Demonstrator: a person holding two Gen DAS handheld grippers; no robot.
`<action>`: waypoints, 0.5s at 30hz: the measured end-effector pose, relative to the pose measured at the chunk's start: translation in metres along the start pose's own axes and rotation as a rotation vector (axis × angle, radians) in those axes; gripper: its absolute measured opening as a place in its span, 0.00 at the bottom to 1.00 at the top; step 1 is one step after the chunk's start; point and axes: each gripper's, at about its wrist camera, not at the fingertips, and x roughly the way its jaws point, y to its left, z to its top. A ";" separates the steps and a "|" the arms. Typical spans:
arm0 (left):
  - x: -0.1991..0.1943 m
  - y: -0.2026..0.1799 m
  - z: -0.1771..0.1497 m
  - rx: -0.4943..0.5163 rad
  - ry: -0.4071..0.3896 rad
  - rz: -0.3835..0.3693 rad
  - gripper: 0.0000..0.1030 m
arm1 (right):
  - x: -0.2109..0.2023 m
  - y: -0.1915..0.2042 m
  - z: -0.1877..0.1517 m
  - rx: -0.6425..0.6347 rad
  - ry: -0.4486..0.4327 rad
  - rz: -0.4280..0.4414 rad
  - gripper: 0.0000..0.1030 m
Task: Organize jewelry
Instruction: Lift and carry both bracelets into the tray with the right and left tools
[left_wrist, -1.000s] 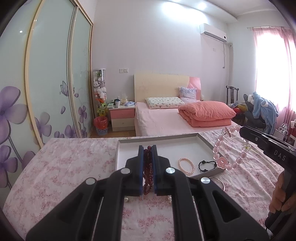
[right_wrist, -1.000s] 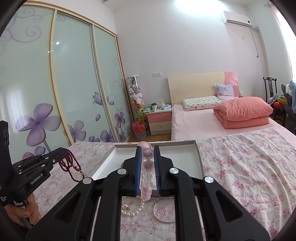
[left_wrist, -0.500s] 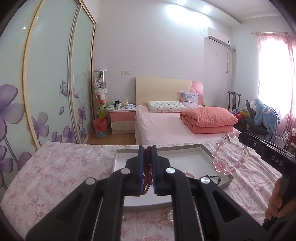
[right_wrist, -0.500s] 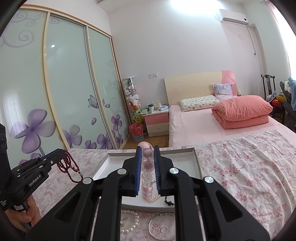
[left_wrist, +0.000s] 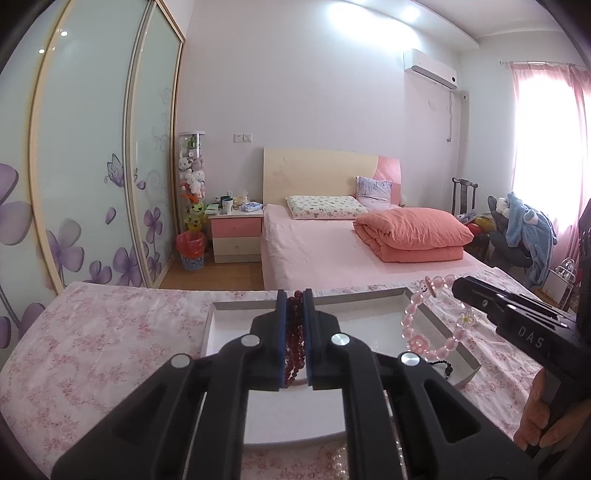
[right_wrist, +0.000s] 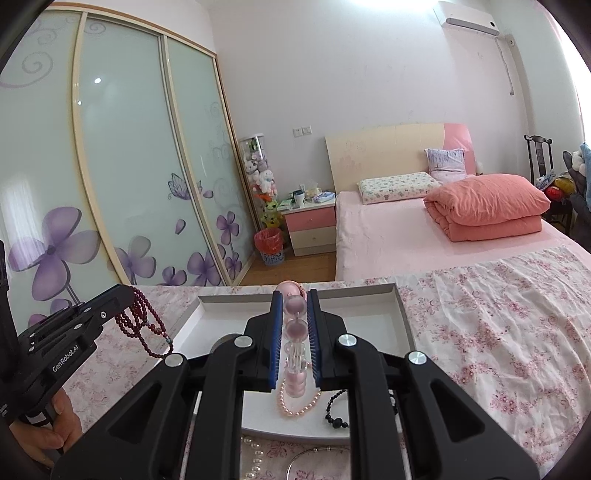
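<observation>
Both claws have carried their loads forward over the white tray (right_wrist: 400, 317) since the earlier pictures, so the tray now fills more of each view and the loose pieces in front of it have slid toward the bottom edge; the left claw (left_wrist: 294, 334) is clamped on a dark red bead strand (left_wrist: 294, 332), whose loops dangle free in the right wrist view; the right claw (right_wrist: 295, 339) is clamped on a pink bead bracelet (left_wrist: 432, 325) that hangs over the tray's right side.

Risks, as I judge them: the red loops swing low and could drop outside the tray's left wall if let go now; the pink bracelet could land on the pieces already inside and tangle with them; the two claws are near each other, so the hanging strands might catch.

Inside the tray lie a small pink pearl bracelet (right_wrist: 297, 404) and a black bead bracelet (right_wrist: 334, 410), near its front wall; on the flowered tabletop, outside the tray, rest a white pearl strand (right_wrist: 255, 458) and a thin metal bangle (right_wrist: 314, 456).
</observation>
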 end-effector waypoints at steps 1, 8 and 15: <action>0.005 0.000 -0.001 -0.001 0.006 -0.002 0.09 | 0.003 0.000 -0.001 0.000 0.005 0.000 0.14; 0.032 0.003 -0.010 -0.002 0.037 -0.010 0.09 | 0.024 -0.005 -0.009 0.012 0.053 0.005 0.14; 0.051 0.003 -0.021 -0.006 0.075 -0.009 0.09 | 0.039 -0.008 -0.015 0.017 0.093 0.003 0.14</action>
